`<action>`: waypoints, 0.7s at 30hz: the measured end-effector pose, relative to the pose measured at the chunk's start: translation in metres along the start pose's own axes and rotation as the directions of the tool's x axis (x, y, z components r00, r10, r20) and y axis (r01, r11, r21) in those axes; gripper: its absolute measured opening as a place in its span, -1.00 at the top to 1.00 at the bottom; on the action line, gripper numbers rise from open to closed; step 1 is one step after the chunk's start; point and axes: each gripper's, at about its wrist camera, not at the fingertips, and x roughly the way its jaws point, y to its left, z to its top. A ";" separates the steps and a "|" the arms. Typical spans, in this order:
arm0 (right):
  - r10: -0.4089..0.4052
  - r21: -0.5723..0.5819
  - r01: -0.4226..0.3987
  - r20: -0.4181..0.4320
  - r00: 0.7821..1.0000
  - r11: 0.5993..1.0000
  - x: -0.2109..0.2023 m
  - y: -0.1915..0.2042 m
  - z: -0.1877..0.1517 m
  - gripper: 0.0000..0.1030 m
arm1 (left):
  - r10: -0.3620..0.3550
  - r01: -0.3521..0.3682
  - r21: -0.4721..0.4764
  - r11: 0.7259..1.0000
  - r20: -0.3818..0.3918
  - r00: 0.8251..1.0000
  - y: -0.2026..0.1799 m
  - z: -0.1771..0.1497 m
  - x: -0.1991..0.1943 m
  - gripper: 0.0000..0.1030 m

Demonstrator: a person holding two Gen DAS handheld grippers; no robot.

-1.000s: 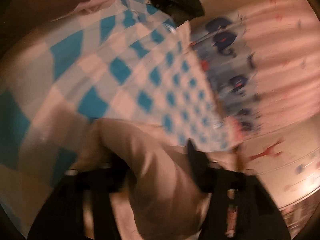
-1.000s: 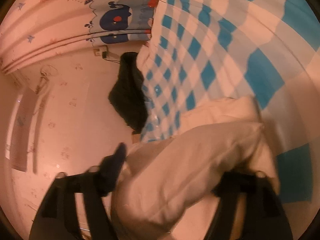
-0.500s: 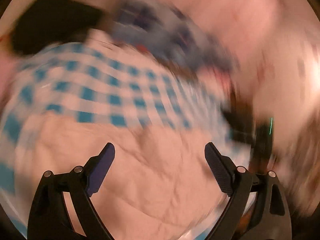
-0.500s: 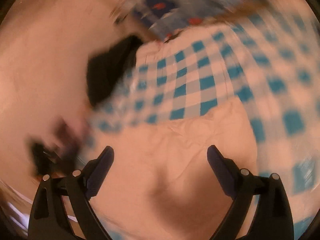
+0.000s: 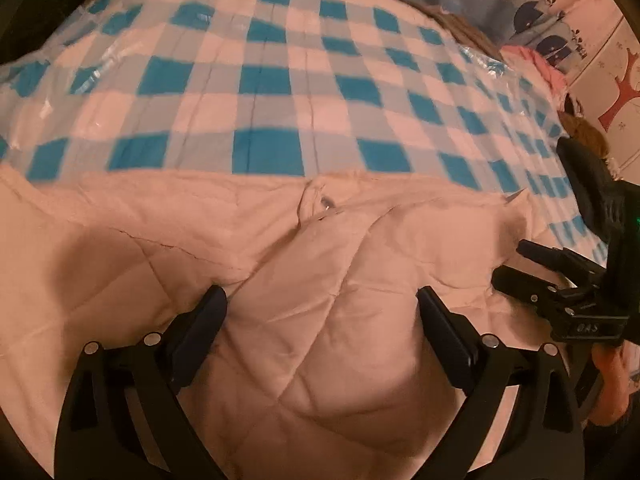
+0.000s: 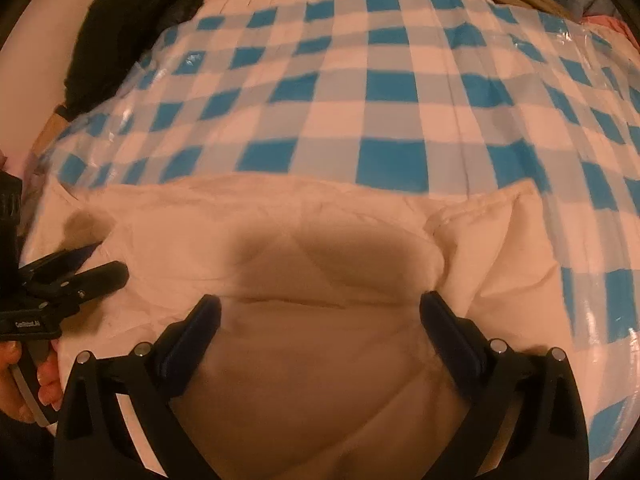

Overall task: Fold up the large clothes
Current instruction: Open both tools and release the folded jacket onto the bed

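A pale pink quilted garment (image 5: 320, 280) lies spread on a blue-and-white checked cloth (image 5: 260, 80); it also shows in the right wrist view (image 6: 320, 240) on the same cloth (image 6: 384, 88). My left gripper (image 5: 322, 304) is open just above the garment, holding nothing. My right gripper (image 6: 320, 312) is open above the garment's right half, empty. The right gripper's side shows at the right of the left wrist view (image 5: 568, 292). The left gripper's side shows at the left of the right wrist view (image 6: 68, 276).
A dark garment (image 6: 132, 32) lies at the far left of the bed. A whale-print curtain (image 5: 532, 16) and a pink item (image 5: 536, 64) are at the far right. A wall with red tree stickers (image 5: 620, 96) lies beyond.
Both grippers held bunched pink fabric a second ago; they have let it go, opened, and now hover over the garment lying flat. The views swung to face the bed squarely.
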 end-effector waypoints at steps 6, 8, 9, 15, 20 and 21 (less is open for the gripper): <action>-0.020 0.042 0.016 0.084 0.996 0.999 -0.015 -0.012 0.015 -0.86 | 0.081 -0.073 -0.057 0.996 0.158 0.984 0.049 -0.001 -0.076 -0.78; -0.072 0.056 0.071 0.016 0.997 0.996 0.019 -0.024 0.013 -0.86 | 0.119 -0.104 -0.123 0.987 0.122 0.985 0.084 -0.007 -0.064 -0.78; -0.054 0.077 0.053 0.004 0.999 0.996 0.031 -0.030 0.012 -0.87 | 0.105 -0.090 -0.151 0.984 0.098 0.990 0.099 -0.009 -0.052 -0.78; -0.052 0.099 0.057 -0.053 0.997 0.993 0.037 -0.035 0.025 -0.86 | 0.158 -0.150 -0.127 0.981 0.054 0.986 0.103 -0.017 -0.009 -0.79; 0.000 0.060 -0.007 0.108 0.994 0.998 -0.053 -0.015 -0.016 -0.86 | 0.053 -0.024 -0.186 0.982 0.152 0.987 0.114 -0.041 -0.084 -0.79; -0.007 0.034 0.002 0.139 0.990 0.999 -0.069 -0.010 -0.031 -0.86 | 0.037 -0.001 -0.188 0.982 0.187 0.982 0.115 -0.055 -0.105 -0.79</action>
